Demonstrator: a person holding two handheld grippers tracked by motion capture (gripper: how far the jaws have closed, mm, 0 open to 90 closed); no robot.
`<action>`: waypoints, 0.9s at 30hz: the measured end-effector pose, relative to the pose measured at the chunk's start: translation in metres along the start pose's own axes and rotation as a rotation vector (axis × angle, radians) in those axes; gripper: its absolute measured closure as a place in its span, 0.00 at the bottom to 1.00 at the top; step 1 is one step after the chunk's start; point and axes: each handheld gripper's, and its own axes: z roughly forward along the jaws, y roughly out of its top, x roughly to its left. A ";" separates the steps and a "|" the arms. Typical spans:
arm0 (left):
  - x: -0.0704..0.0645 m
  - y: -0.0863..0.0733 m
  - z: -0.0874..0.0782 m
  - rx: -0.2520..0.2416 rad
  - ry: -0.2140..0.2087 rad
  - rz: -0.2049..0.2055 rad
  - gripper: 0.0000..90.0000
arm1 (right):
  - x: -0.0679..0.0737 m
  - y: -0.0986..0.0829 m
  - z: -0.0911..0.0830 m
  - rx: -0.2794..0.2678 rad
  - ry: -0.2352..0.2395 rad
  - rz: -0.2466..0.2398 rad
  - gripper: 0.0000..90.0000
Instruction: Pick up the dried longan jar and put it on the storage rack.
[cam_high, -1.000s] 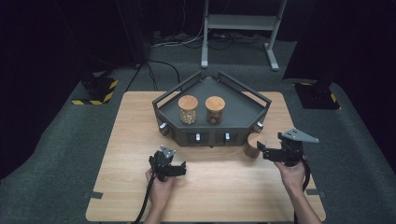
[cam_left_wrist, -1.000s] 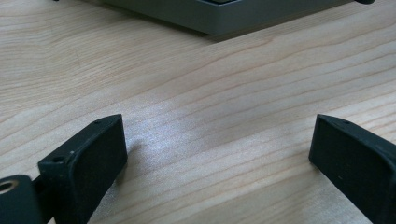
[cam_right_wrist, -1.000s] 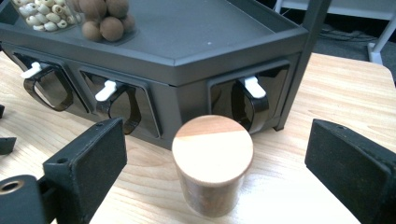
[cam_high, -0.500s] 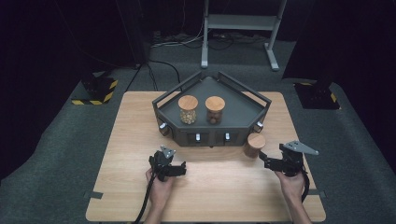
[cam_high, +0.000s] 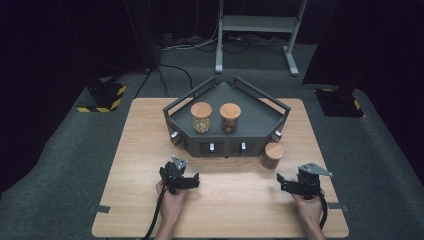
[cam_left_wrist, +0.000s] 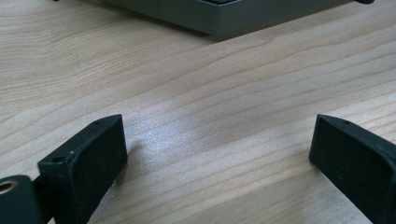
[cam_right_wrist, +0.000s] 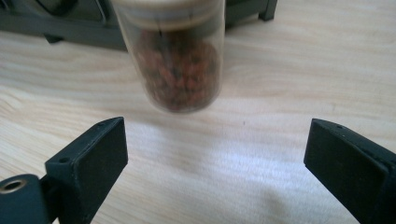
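Note:
A dark grey angular tray (cam_high: 260, 117) stands at the table's far middle, holding two wood-lidded glass jars: a pale-filled one (cam_high: 201, 117) and a brown-filled one (cam_high: 230, 117). A third jar (cam_high: 273, 155) with reddish-brown contents (cam_right_wrist: 180, 65) stands upright on the table by the tray's front right corner. My right gripper (cam_high: 281, 183) is open, a short way in front of this jar, jaws wide and empty (cam_right_wrist: 215, 158). My left gripper (cam_high: 194, 181) rests open near the table's front left (cam_left_wrist: 217, 149), nothing between its jaws, with the tray's base (cam_left_wrist: 233, 14) ahead.
The wooden table (cam_high: 145, 150) has bare room left of the tray and along the front between my hands. Small knobs line the tray's front (cam_high: 211, 147). Dark carpet, cables and a metal stand (cam_high: 255, 22) lie beyond the table.
My right gripper has let go of the third jar and drawn back toward the front edge, leaving the jar standing by the tray. The left gripper has stayed put.

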 end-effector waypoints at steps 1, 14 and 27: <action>0.000 0.000 0.000 0.000 0.000 0.000 0.05 | 0.000 0.000 0.001 0.006 -0.002 -0.004 0.06; 0.000 0.000 0.000 0.000 0.000 0.000 0.05 | 0.004 0.002 0.013 0.069 -0.011 -0.031 0.07; 0.000 -0.001 0.000 -0.003 0.001 -0.001 0.05 | 0.005 0.013 0.021 0.127 -0.017 -0.064 0.06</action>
